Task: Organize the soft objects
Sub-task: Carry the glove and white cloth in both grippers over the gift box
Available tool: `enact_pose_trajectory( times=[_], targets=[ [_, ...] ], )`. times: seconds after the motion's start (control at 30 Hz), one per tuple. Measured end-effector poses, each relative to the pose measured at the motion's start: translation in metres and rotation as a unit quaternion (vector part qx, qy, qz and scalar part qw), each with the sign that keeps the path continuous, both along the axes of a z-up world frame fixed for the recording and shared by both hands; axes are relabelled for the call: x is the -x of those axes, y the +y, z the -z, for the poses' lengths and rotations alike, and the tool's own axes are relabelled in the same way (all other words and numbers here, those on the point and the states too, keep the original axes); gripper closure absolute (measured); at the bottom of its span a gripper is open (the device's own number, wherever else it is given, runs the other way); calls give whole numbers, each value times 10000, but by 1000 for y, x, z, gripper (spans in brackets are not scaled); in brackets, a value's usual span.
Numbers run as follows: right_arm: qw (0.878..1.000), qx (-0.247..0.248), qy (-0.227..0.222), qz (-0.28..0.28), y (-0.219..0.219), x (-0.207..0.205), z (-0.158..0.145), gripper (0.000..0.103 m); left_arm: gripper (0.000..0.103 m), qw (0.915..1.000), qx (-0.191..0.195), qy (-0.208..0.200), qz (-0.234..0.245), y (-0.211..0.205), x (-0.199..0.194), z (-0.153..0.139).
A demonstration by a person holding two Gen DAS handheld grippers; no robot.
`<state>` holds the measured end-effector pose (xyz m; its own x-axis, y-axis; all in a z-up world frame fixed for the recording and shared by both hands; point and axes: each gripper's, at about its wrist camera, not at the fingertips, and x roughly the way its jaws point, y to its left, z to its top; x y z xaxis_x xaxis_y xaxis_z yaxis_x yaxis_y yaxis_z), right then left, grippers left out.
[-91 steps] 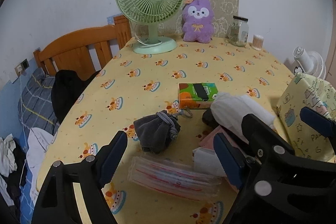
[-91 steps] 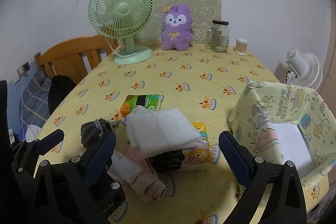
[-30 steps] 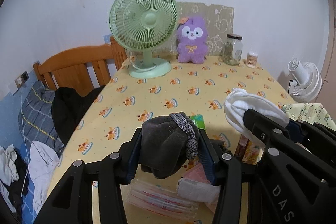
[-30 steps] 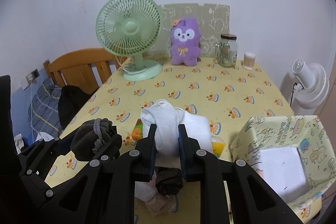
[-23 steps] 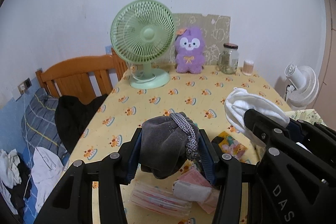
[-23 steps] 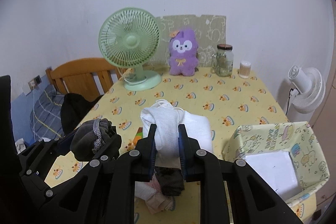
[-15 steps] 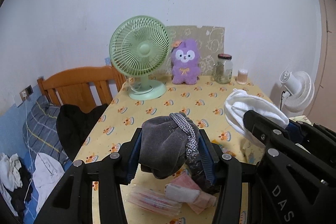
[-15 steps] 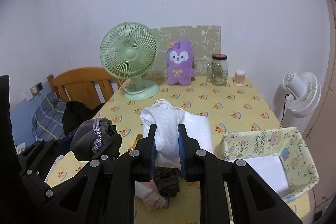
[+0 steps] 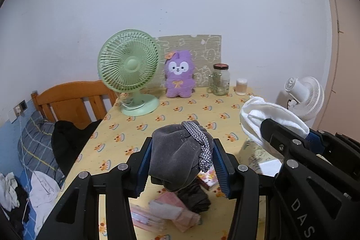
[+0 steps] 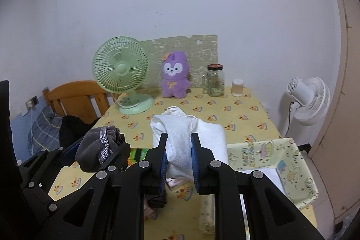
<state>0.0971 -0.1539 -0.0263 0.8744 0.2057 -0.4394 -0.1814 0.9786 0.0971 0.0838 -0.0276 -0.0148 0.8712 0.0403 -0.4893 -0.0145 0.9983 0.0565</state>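
My left gripper (image 9: 180, 163) is shut on a dark grey drawstring pouch (image 9: 177, 156) and holds it high above the table; the pouch also shows in the right wrist view (image 10: 96, 150). My right gripper (image 10: 178, 161) is shut on a folded white cloth (image 10: 189, 138), also raised; the cloth shows in the left wrist view (image 9: 267, 120). A yellow patterned fabric bin (image 10: 279, 163) stands at the table's right front, below and right of the white cloth. Pink packets (image 9: 171, 210) and a dark cloth (image 9: 193, 195) lie on the table under my left gripper.
A green fan (image 9: 129, 71), a purple plush (image 9: 180, 78), a glass jar (image 9: 220, 79) and a small cup (image 9: 241, 83) stand along the table's back edge. A white floor fan (image 10: 308, 100) is at the right. A wooden chair (image 9: 69, 100) and a bed are at the left.
Both grippers closed, the left on the grey pouch and the right on the white cloth, and lifted them well above the table. The camera views have risen steadily.
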Motion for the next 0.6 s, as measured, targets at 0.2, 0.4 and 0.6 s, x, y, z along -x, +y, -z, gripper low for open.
enact_pose_trajectory(
  times=[0.2, 0.4, 0.6],
  targets=[
    [9999, -25, 4, 150, -21, -1, 1, 81, 51, 9999, -9, 4, 143, -19, -4, 0],
    [9996, -39, 32, 278, -38, -6, 3, 81, 51, 9996, -14, 33, 283, -38, -9, 3],
    [9991, -73, 93, 412, -56, -11, 9, 81, 51, 9991, -33, 88, 420, -55, -15, 7]
  ],
)
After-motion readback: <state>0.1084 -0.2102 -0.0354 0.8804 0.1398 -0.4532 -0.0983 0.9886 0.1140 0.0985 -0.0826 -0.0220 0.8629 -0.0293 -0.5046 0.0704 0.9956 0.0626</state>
